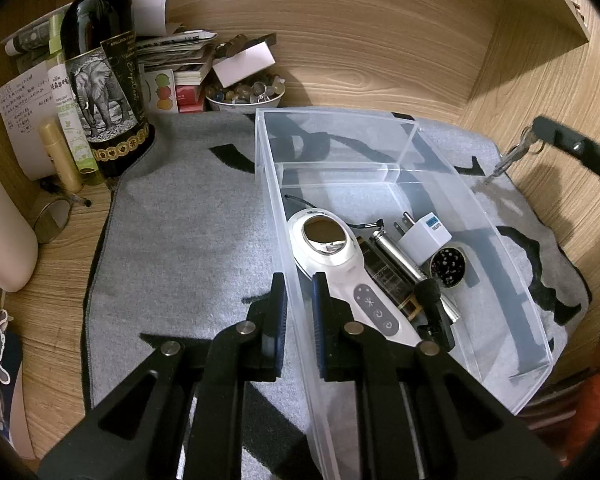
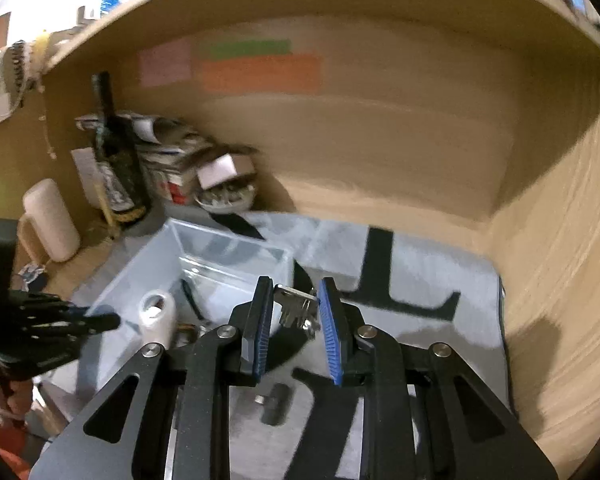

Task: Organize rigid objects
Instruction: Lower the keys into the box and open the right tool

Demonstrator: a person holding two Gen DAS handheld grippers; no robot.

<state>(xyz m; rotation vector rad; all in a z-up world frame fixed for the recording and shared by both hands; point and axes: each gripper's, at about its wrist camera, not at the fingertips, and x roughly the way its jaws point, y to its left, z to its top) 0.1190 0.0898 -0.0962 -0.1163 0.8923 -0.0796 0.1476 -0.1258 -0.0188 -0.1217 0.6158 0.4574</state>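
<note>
A clear plastic bin lies on a grey mat. In it are a white handheld device, a white plug adapter, a silver cylinder, a round black tin and a small black microphone. My left gripper is shut on the bin's left wall. My right gripper is shut on a bunch of silver keys, held above the mat beside the bin; the keys also show in the left wrist view.
A dark wine bottle, tubes, papers and a bowl of stones crowd the back left corner. A small black USB-like item lies on the mat under my right gripper. Wooden walls close in behind and to the right.
</note>
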